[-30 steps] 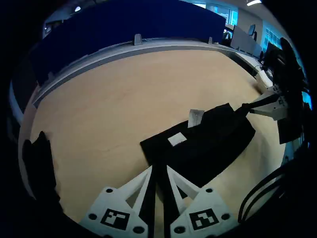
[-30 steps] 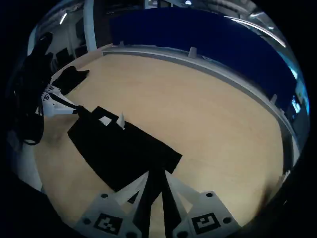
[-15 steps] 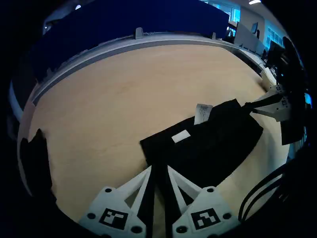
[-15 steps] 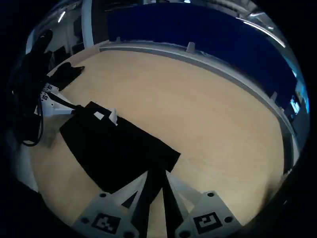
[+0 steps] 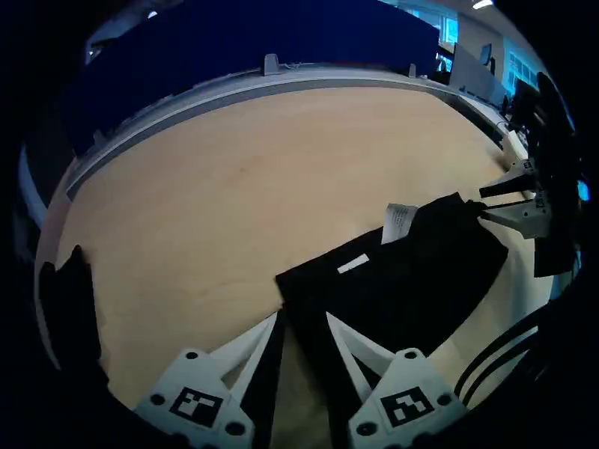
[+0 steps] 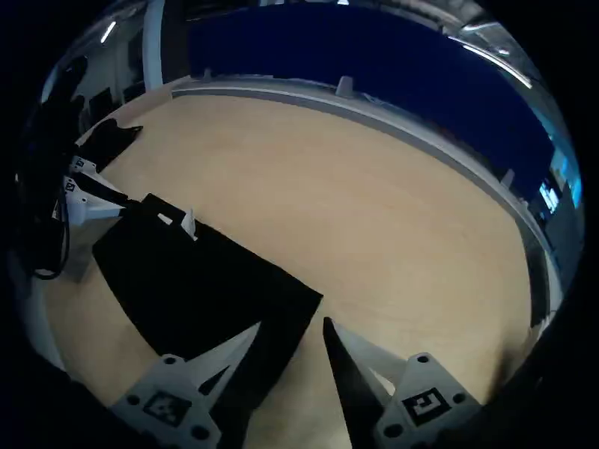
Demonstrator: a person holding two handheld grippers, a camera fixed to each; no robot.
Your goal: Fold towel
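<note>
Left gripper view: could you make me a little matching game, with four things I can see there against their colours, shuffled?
Things:
1. towel
2. table
3. partition
4. label tag

Colours:
A. white
B. dark blue
C. black
D. pale wood

Pairs: 1-C; 2-D; 3-B; 4-A

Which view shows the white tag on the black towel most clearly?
The left gripper view: the white tag stands up from the black towel, large enough to show its shape. In the right gripper view it is a small white sliver, farther off.
</note>
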